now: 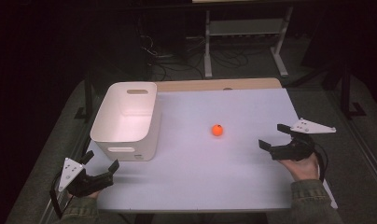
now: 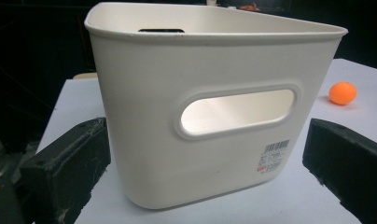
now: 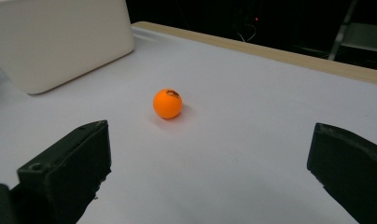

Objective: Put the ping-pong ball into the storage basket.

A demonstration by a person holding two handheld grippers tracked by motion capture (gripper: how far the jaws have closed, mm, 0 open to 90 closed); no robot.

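**Right gripper lined up on the ball, grasp not yet begun**

A small orange plastic ball (image 1: 217, 130) lies on the bare white table top (image 1: 224, 172), right of centre, well apart from the white plastic storage bin (image 1: 126, 122) that stands at the table's left. In the right gripper view the ball (image 3: 167, 103) sits ahead of the jaws and a little left of their midline, with a dark mark on its top.

The right gripper (image 1: 274, 136) hovers near the table's right edge, its jaws spread wide and empty, pointing towards the ball. The left gripper (image 1: 101, 164) waits at the near left corner, jaws also wide and holding nothing, facing the bin's near wall (image 2: 214, 116) with its slotted handle.

By my judgement this is the approach step: the ball is to be picked up, most likely for the bin. The next move calls for the right gripper to advance forward and slightly leftward until the jaws straddle the ball, then drop low to the table and close gently, since a light round ball could roll or squirt away.

Being a sphere, the ball has no long axis and points nowhere. The bin's long axis runs from near edge to far edge, its opening upward.
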